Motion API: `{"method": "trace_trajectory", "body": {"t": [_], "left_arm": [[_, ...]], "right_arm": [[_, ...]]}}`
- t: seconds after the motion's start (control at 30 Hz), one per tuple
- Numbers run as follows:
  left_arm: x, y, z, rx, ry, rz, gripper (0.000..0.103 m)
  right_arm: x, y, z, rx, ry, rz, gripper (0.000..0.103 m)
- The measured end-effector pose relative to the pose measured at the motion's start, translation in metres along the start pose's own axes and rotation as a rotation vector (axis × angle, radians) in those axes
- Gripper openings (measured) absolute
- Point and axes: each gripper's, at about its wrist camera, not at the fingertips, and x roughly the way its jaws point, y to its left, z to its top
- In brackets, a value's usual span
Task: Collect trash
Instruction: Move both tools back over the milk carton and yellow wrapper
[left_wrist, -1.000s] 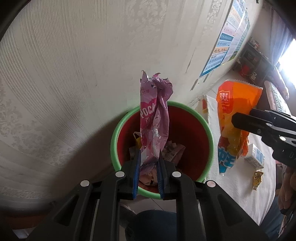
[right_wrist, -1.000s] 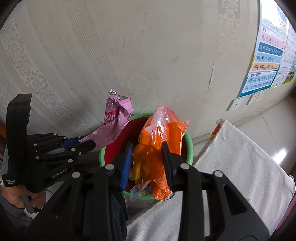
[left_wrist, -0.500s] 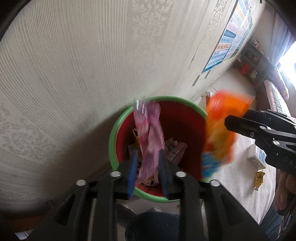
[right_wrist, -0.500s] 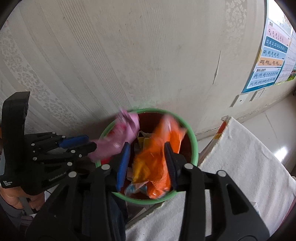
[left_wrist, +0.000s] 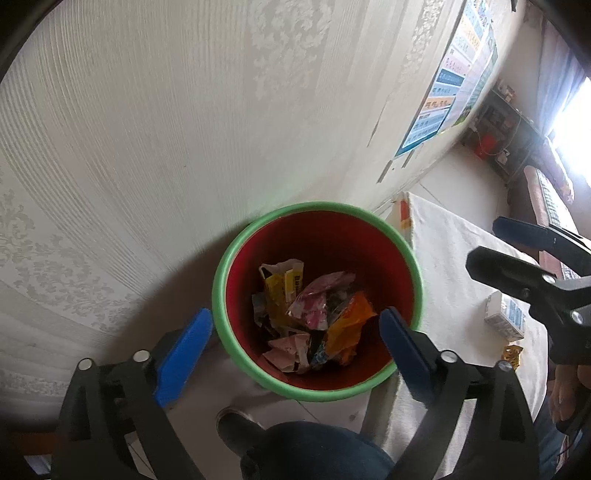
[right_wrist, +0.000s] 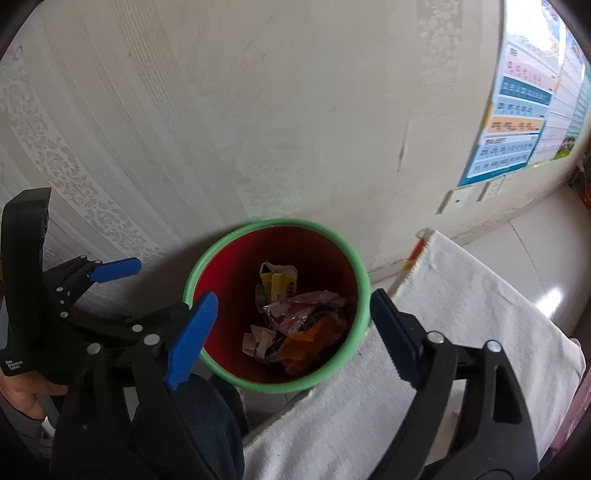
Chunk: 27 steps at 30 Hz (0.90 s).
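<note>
A red bin with a green rim (left_wrist: 229, 273) (right_wrist: 360, 273) stands against the wall. Inside lie the pink wrapper (left_wrist: 317, 299) (right_wrist: 303, 304), the orange bag (left_wrist: 347, 325) (right_wrist: 314, 336) and other wrappers. My left gripper (left_wrist: 295, 325) hangs open and empty above the bin; it also shows in the right wrist view (right_wrist: 110, 291). My right gripper (right_wrist: 291, 314) is open and empty above the bin; it also shows in the left wrist view (left_wrist: 491, 243).
A white-clothed table (left_wrist: 454, 258) (right_wrist: 461, 314) stands right of the bin, with a small carton (left_wrist: 506, 317) and a yellow wrapper (left_wrist: 511, 356) on it. Posters (right_wrist: 517, 122) hang on the wall. A person's knee and shoe (left_wrist: 236, 428) are below.
Both grippers opened. The pink wrapper and the orange bag fell from them into the bin.
</note>
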Motion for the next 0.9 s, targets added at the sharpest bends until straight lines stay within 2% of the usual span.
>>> {"method": "trace_trajectory", "body": {"t": [0.33,0.9], "left_arm": [[-0.024,-0.042,-0.014,0.062,-0.024,-0.036,0.095],[-0.016,-0.151,-0.041,0.203,-0.006,-0.161,0.095]], "right_arm": [[-0.047,-0.034,-0.042,0.09,-0.042,-0.069,0.088],[-0.1,-0.139,-0.181,0.345,0.019,-0.235,0.088]]}}
